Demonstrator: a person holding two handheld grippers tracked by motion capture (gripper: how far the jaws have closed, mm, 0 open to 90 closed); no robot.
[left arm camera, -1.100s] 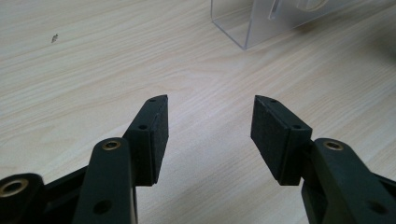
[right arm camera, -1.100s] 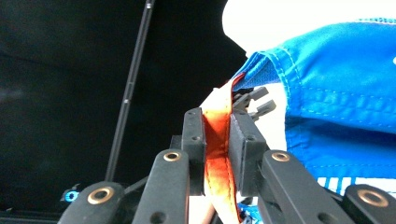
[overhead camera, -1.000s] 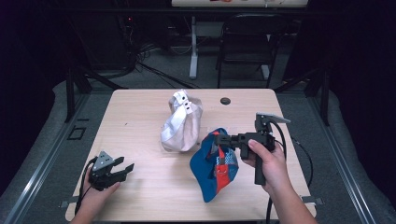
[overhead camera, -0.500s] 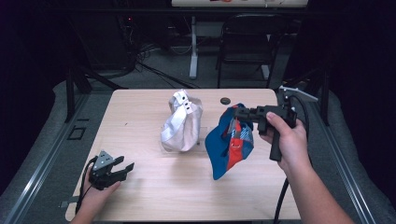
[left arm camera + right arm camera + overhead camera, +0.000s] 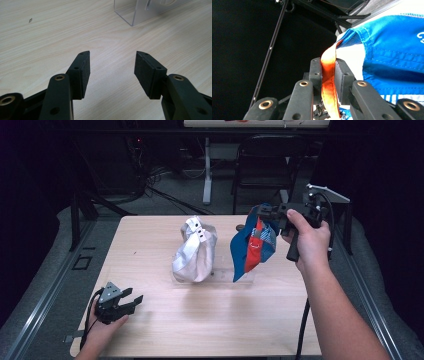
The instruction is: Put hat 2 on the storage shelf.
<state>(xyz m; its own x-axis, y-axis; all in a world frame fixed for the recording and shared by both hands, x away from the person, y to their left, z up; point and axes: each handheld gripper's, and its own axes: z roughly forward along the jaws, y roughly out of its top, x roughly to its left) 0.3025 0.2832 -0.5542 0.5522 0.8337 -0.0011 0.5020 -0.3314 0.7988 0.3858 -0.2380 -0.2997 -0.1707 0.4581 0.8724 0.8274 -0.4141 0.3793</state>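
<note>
A blue cloth bag [image 5: 252,247] with a red-orange strap hangs in the air over the right side of the wooden table [image 5: 150,245]. My right gripper [image 5: 265,212] is shut on that strap; in the right gripper view the orange strap [image 5: 328,75] is pinched between the two pads, with the blue fabric [image 5: 392,50] to its right. A grey-white cloth bag [image 5: 195,251] stands upright at the table's middle. My left gripper [image 5: 131,301] rests near the front left corner, open with nothing between its pads [image 5: 80,72].
A clear plastic stand [image 5: 140,11] sits on the table under and beside the grey-white bag. A small dark round object [image 5: 240,227] lies near the far edge, partly behind the blue bag. A chair [image 5: 270,165] stands beyond the table.
My right gripper has lifted the blue bag off the table and carried it up and toward the far right. The left gripper has stayed put.
</note>
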